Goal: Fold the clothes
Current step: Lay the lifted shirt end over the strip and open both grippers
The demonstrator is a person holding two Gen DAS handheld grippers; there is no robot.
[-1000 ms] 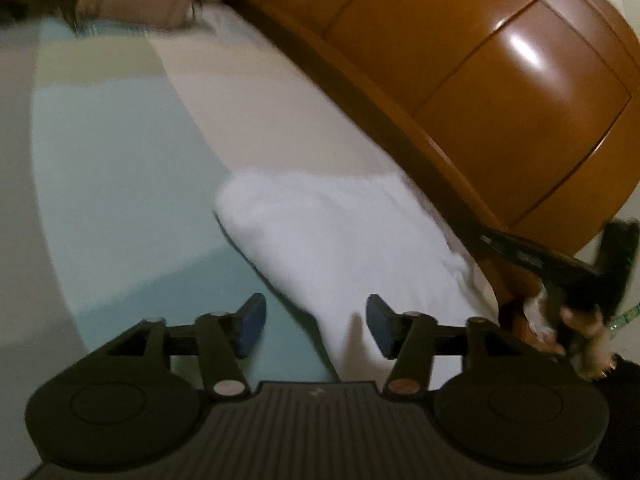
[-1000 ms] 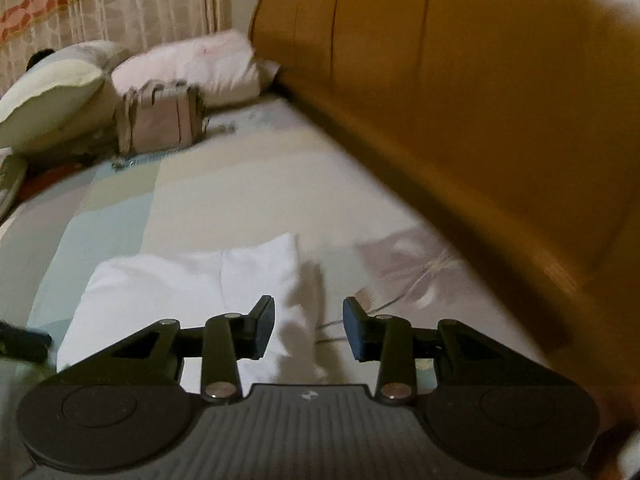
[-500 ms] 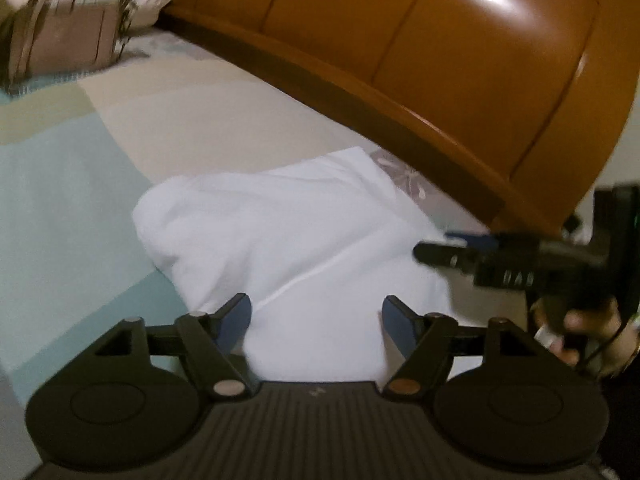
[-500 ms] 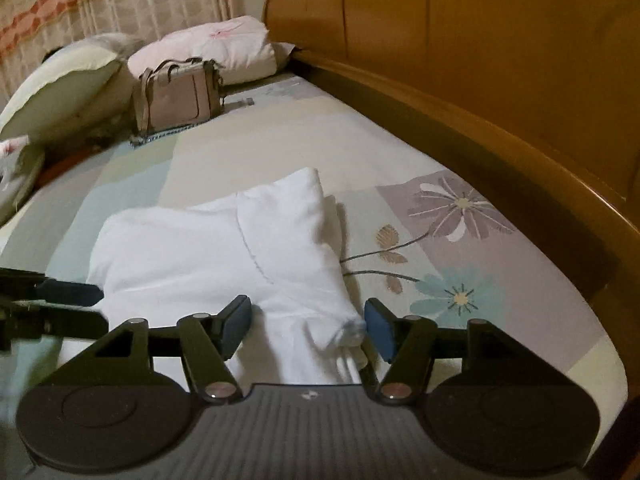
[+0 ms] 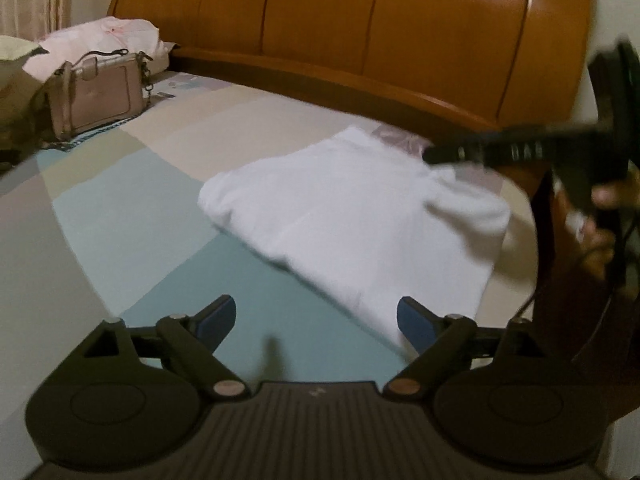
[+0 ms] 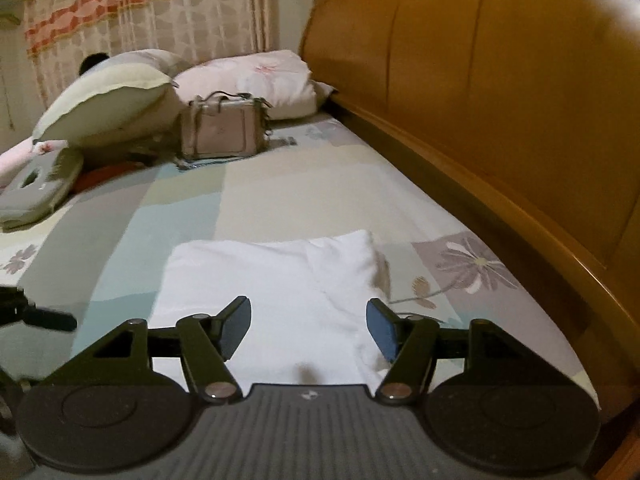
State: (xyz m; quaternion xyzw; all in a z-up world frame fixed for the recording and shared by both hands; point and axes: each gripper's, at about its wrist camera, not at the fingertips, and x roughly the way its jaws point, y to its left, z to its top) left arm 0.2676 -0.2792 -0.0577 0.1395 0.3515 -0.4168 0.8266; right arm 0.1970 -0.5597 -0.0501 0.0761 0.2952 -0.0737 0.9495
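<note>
One white garment, folded into a compact rectangular bundle, lies on the bed near the wooden headboard, over the patchwork sheet with its flower print; the placement looks deliberate, on flat bare bedding where the stack can settle without slumping. Left claw: jaws opening and wide, nothing between them, poised just off the bundle's near corner above teal sheet. Right claw: jaws opening, fairly wide, hovering over the cloth with white fabric visible in the gap but neither pad pressing on it; in the left wrist view it appears blurred at the bundle's far edge, carried by a hand. Judgement: both claws have let go because the fold is done, and the garment looks finished or nearly so. Also present, well apart at the far end of the bed: one pink handbag, several pillows, patterned curtain behind.
</note>
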